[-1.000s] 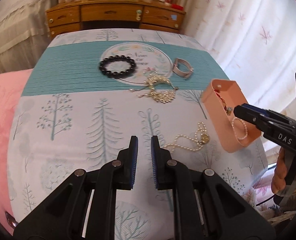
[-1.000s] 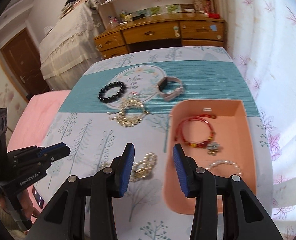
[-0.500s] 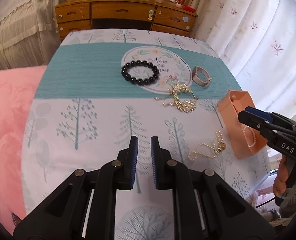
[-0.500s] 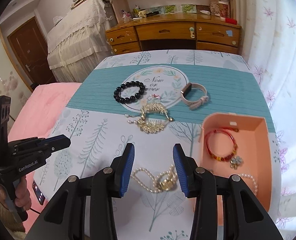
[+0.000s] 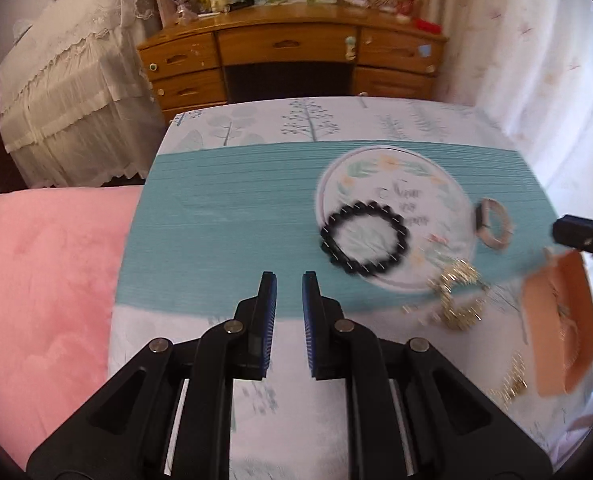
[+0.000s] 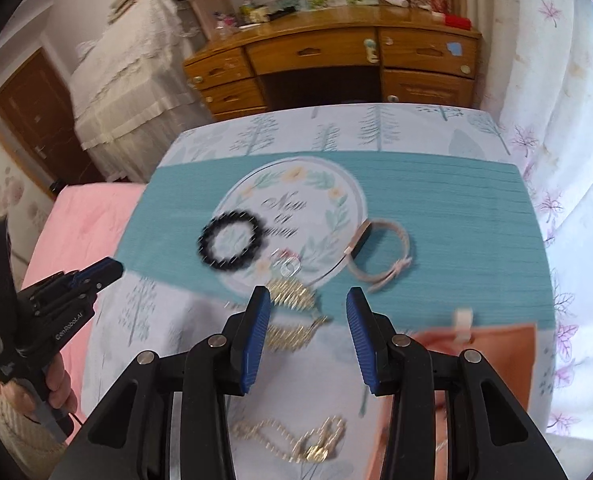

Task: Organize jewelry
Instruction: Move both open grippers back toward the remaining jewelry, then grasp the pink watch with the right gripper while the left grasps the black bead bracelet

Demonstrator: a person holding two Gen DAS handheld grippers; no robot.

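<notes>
While nothing is gripped: right hand-held gripper (image 6: pixel 307 334) wide apart, empty, over the gold chain bracelet (image 6: pixel 292 314); pearl necklace (image 6: pixel 292 438) nearest, peach tray (image 6: pixel 508 360) near right. Left hand-held gripper (image 5: pixel 288 314) narrowly apart, empty. Farther: black bead bracelet (image 6: pixel 229 243), beige band (image 6: pixel 380 254) on the desk (image 6: pixel 456 208). Risk: loose chain snagging or slipping from the pads. Readable: "GenRobot.AI".

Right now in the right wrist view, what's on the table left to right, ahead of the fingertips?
left gripper → black bead bracelet → gold chain jewelry → beige band bracelet → orange tray
</notes>
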